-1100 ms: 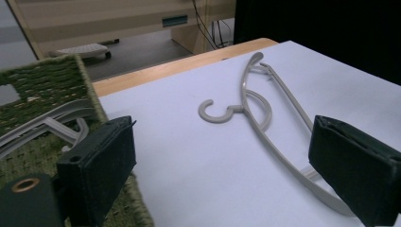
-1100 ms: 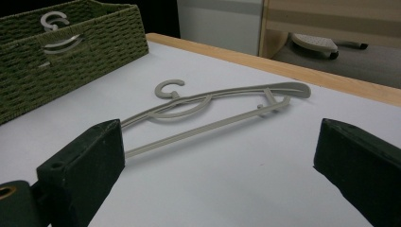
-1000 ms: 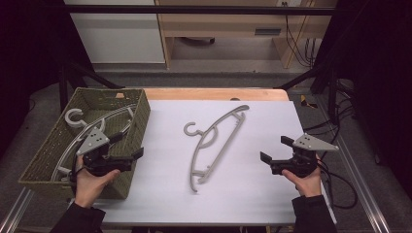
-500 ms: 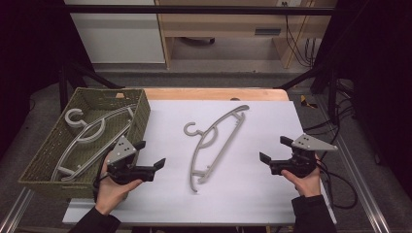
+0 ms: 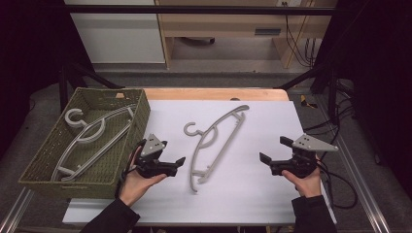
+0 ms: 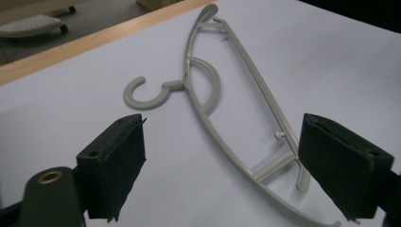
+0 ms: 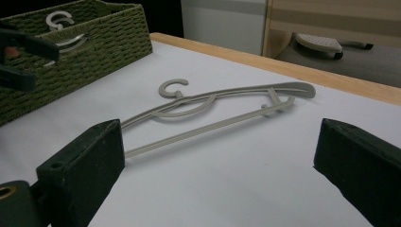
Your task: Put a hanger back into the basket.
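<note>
I see the white table (image 5: 252,194) evenly lit from overhead, surroundings dark, shadows faint; my gripper views blur slightly up close.

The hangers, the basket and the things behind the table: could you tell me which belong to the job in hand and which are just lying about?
In the job:
hanger on the table
left gripper, open
woven basket
hanger in the basket

Lying about:
wooden shelf unit
white cabinet
right gripper, open, idle
</note>
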Action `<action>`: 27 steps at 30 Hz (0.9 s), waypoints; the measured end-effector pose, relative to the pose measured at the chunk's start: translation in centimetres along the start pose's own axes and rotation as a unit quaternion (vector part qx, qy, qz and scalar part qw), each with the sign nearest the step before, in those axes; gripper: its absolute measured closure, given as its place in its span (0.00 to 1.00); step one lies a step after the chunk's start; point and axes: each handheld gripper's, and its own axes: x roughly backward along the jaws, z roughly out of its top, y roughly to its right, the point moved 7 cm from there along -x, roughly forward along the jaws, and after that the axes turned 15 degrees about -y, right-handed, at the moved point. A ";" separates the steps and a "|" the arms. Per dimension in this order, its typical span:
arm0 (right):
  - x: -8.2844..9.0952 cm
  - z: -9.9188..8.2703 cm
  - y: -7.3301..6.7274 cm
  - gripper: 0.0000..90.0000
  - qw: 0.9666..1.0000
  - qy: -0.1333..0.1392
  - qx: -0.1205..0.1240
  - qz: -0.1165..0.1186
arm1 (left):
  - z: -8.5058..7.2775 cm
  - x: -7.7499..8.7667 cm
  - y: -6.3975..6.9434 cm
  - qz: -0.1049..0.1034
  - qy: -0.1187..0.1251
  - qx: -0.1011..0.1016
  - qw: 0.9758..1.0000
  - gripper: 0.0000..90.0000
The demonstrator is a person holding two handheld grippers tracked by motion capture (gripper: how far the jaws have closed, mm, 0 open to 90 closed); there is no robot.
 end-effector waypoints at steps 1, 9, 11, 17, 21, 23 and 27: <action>-0.1 0.0 -0.1 0.03 1.000 -0.001 -0.002 0.001 | 0.0 -1.0 0.2 -0.001 -0.010 0.000 1.000 0.19; -0.4 -0.1 -0.2 0.03 1.000 -0.006 0.000 0.002 | -0.3 -4.5 0.6 -0.006 -0.053 0.008 0.999 0.29; -0.3 -0.1 -0.2 0.03 1.000 -0.006 0.000 0.003 | -0.4 -5.1 0.7 -0.007 -0.063 0.007 0.998 0.32; -0.5 -0.1 -0.3 0.03 1.000 -0.010 0.004 0.001 | -0.9 -7.4 1.1 -0.011 -0.100 0.007 0.995 0.43; -0.5 -0.1 -0.3 0.03 1.000 -0.010 0.004 0.002 | -1.2 -8.4 1.2 -0.013 -0.118 0.014 0.993 0.48; -0.7 -0.1 -0.4 0.03 1.000 -0.014 0.004 0.001 | -1.4 -9.1 1.2 -0.010 -0.125 0.017 0.992 0.53; -0.8 -0.2 -0.5 0.03 1.000 -0.017 0.003 0.003 | -1.5 -9.8 1.4 -0.011 -0.138 0.018 0.990 0.58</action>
